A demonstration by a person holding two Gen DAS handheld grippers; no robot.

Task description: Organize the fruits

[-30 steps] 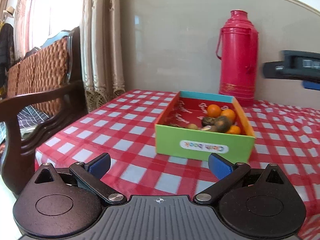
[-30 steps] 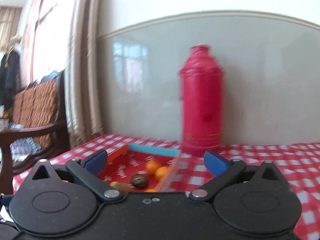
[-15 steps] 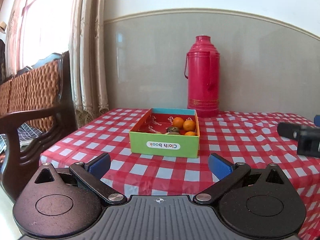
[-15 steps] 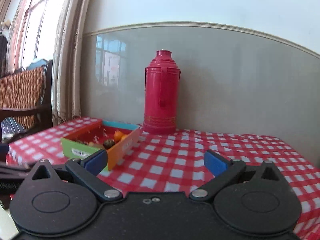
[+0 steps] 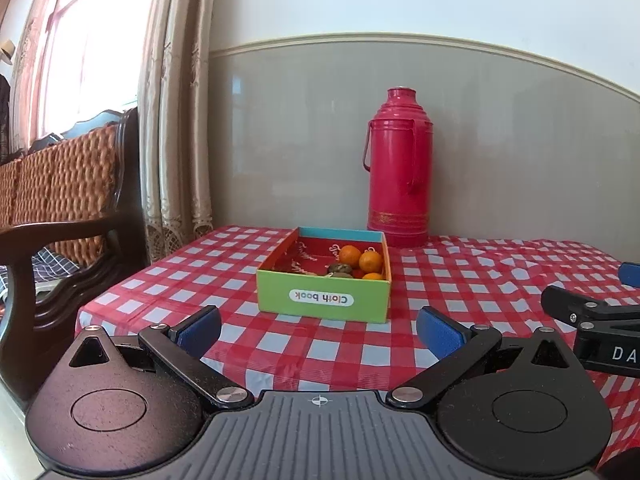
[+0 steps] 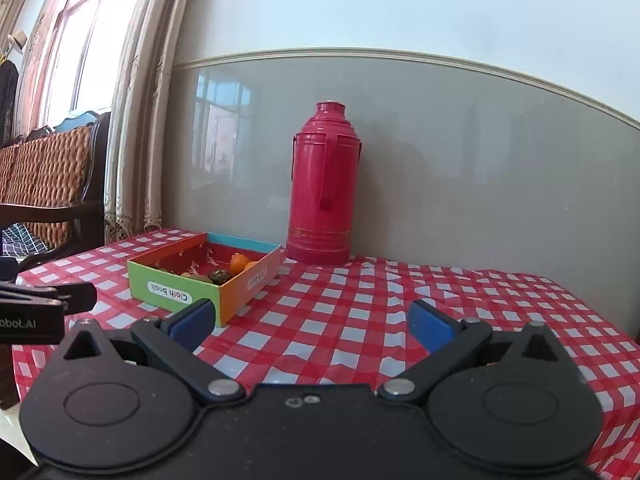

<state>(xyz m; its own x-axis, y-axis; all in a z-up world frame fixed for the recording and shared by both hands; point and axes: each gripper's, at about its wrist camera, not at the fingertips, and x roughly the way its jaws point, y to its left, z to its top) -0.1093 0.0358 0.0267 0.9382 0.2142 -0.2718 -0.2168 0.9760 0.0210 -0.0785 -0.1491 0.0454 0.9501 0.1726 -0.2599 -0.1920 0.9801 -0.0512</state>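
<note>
A green and orange cardboard box point(image 5: 322, 298) marked "Cloth book" stands on the red checked tablecloth point(image 5: 480, 276). Inside it lie orange fruits point(image 5: 350, 255) and dark brown fruits point(image 5: 340, 268). The box also shows in the right wrist view point(image 6: 172, 285), with the oranges point(image 6: 239, 263) at its far end. My left gripper point(image 5: 319, 327) is open and empty, held back from the box near the table's front edge. My right gripper point(image 6: 311, 322) is open and empty, to the right of the box. Its side shows at the right edge of the left wrist view point(image 5: 596, 320).
A tall red thermos flask point(image 5: 399, 178) stands behind the box against the grey wall. A dark wooden chair with a woven back point(image 5: 60, 208) stands left of the table, next to the curtains point(image 5: 176, 120).
Both grippers have pulled back and away from the box, which now looks smaller and farther. The right gripper has dropped lower beside the left one. Both stay open.
</note>
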